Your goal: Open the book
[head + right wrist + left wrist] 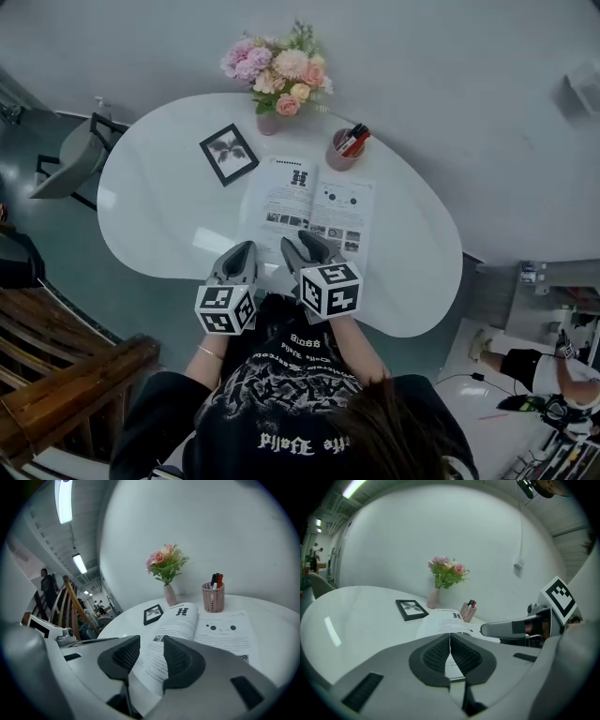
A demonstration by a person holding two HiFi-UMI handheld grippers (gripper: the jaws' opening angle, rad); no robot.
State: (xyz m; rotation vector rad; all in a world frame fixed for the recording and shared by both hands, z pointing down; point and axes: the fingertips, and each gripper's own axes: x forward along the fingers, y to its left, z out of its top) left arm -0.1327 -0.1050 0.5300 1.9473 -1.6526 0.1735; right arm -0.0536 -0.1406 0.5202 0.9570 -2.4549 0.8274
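Note:
On the white table (159,216) a book (314,202) lies open, its printed pages facing up. My right gripper (307,246) is at the book's near edge and is open. In the right gripper view the left-hand page (176,627) bulges upward, and its near edge runs between the spread fingers of the right gripper (151,651). My left gripper (246,247) hovers just left of the book, over bare table. Its pads (440,651) are pressed together with nothing between them. The book (445,620) lies beyond them.
A vase of pink flowers (278,80), a black picture frame (229,153) and a pink pen cup (344,148) stand behind the book. A grey chair (80,155) sits at the table's left, with a wooden railing (66,384) below it.

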